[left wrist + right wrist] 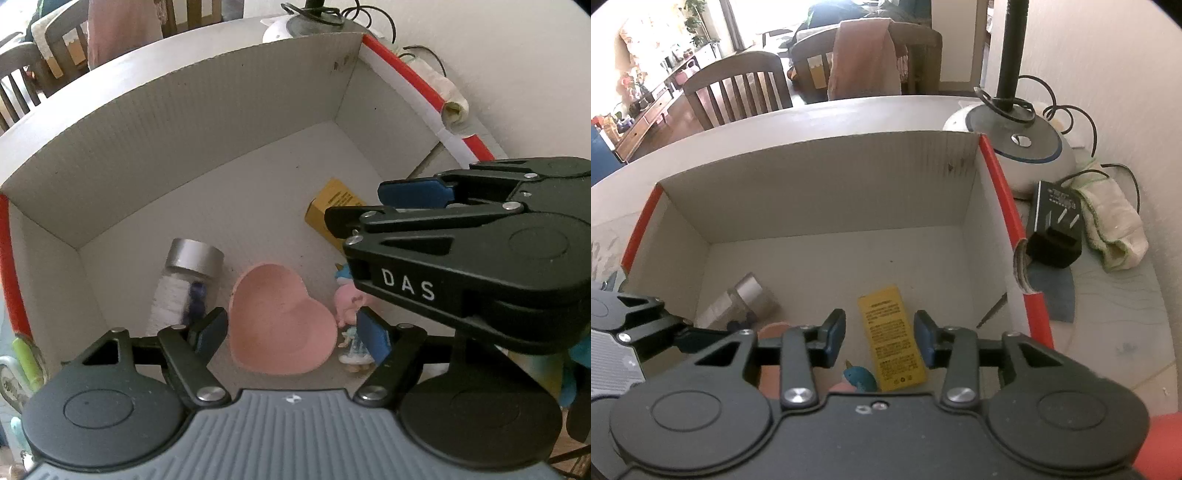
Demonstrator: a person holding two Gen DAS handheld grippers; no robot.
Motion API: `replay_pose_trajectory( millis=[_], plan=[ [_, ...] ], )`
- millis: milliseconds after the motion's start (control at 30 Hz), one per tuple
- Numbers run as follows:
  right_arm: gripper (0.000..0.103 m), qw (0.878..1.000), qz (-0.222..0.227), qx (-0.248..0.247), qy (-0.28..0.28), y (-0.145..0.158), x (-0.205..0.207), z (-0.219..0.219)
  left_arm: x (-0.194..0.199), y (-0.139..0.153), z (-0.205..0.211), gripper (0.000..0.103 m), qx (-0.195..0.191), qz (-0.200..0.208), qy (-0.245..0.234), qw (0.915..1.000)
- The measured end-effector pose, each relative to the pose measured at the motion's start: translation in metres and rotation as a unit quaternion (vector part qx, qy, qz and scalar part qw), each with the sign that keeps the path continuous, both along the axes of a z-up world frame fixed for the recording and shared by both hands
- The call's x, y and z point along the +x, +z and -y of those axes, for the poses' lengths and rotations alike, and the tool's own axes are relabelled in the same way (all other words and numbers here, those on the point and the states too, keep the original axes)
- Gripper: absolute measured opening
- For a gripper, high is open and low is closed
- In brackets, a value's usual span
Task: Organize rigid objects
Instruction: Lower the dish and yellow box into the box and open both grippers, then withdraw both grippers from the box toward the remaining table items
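From the left wrist, a white box (192,122) with red edges is seen from above. On its floor lie a bottle (186,280) with a silver cap, a pink heart dish (282,321) just beside it, a small pink and blue figurine (352,325) touching the dish, and a yellow carton (332,210). The left gripper (291,328) is held over the dish, jaws apart, nothing gripped. The right gripper (369,206) crosses at right, marked "DAS".

From the right wrist, the right gripper (880,341) is seen with jaws apart over the carton (892,339), whose print is too small to read. Shown only here are a lamp base (1021,151), a black plug adapter (1054,225) and a folded cloth (1112,221) outside the box (820,184).
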State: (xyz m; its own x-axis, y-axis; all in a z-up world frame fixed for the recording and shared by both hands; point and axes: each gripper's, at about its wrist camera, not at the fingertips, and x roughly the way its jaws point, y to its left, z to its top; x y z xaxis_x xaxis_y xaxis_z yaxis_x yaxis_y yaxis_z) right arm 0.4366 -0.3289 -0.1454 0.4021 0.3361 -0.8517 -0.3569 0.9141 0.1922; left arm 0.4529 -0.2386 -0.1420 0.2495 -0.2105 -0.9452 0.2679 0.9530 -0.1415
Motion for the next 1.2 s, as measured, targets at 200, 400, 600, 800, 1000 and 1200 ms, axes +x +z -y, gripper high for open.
replay_pose_trajectory(
  millis=[200, 400, 600, 800, 1000, 1200],
  plan=[
    [0.043, 1.000, 0.008, 0.011, 0.004, 0.012, -0.009, 0.002, -0.005, 0.010, -0.001, 0.076, -0.015, 0.019, 0.006, 0.9997],
    [0.043, 0.999, 0.021, 0.024, 0.011, 0.029, -0.021, 0.002, -0.014, 0.030, -0.002, 0.076, -0.025, 0.044, 0.015, 0.9986],
    [0.044, 0.998, 0.037, 0.046, 0.016, 0.048, -0.038, 0.003, -0.037, 0.055, -0.015, 0.076, -0.034, 0.078, 0.025, 0.9961],
    [0.055, 0.996, 0.058, 0.065, 0.020, 0.067, -0.059, 0.006, -0.063, 0.080, -0.032, 0.076, -0.045, 0.118, 0.045, 0.9910],
    [0.059, 0.993, 0.078, 0.085, 0.022, 0.083, -0.085, 0.006, -0.094, 0.098, -0.051, 0.076, -0.049, 0.147, 0.055, 0.9864],
    [0.066, 0.989, 0.102, 0.103, 0.029, 0.100, -0.117, -0.002, -0.130, 0.114, -0.072, 0.076, -0.052, 0.177, 0.061, 0.9810]
  ],
)
